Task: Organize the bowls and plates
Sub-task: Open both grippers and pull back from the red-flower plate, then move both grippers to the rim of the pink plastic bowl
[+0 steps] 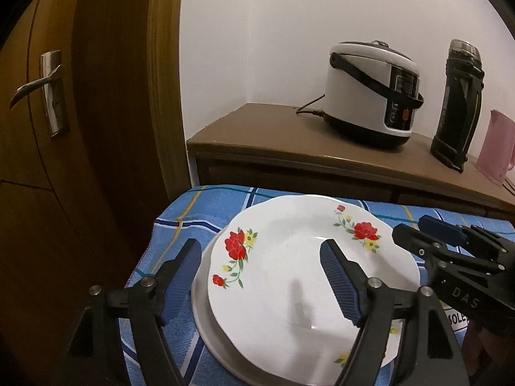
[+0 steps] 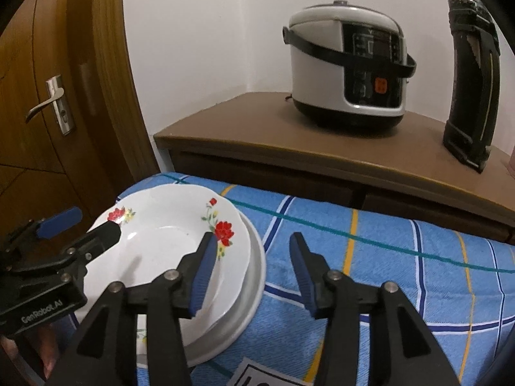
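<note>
Both claws are releasing the flowered plate (image 1: pixel 289 276) now sitting on a plain plate (image 2: pixel 254 276) at the desk's (image 2: pixel 386 257) left edge: left claw (image 1: pixel 260 276) spread wide across its rim, right claw (image 2: pixel 254 273) parted, straddling it. Next, I judge, they should be backing away clear.

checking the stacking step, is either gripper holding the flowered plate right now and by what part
Nothing is held. Left gripper and right gripper are open, each straddling the flowered plate rim.

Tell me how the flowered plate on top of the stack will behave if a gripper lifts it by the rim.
The flowered plate looks like glazed ceramic: probably rigid, and likely to chip or break if dropped. Its glossy surface may be slippery, so a one-sided rim grip could let it tilt. It sits nested on a plain white plate, so it may scrape or drag that one when lifted.
</note>
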A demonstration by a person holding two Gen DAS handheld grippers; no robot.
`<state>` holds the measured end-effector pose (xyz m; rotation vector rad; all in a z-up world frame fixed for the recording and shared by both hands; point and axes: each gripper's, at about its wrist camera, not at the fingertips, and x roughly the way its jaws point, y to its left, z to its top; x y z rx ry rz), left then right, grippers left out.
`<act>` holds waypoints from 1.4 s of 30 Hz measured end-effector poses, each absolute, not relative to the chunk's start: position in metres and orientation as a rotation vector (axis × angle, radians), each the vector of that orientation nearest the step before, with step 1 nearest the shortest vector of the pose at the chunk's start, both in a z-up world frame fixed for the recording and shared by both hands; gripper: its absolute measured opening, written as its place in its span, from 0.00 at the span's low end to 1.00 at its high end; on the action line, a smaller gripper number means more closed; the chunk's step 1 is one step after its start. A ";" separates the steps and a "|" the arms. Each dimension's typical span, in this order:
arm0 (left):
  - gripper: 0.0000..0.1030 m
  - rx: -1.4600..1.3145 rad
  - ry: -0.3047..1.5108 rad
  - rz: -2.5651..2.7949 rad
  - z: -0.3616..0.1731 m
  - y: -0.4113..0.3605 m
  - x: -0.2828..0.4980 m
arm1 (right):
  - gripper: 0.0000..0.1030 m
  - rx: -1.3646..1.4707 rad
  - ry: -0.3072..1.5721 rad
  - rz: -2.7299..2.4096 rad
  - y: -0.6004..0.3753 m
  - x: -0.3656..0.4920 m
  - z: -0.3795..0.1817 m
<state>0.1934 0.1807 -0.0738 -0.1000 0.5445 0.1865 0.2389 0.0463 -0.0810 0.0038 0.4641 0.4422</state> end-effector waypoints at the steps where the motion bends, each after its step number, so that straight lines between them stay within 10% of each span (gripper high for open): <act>1: 0.76 -0.105 0.542 0.188 -0.073 0.181 0.193 | 0.46 0.007 0.452 0.443 0.046 0.237 -0.080; 19: 0.76 -0.063 0.455 0.198 -0.058 0.148 0.161 | 0.46 0.042 0.411 0.538 -0.058 0.056 -0.047; 42: 0.76 0.010 0.656 -0.518 -0.059 -0.097 0.088 | 0.33 0.211 0.576 0.122 -0.257 -0.017 -0.130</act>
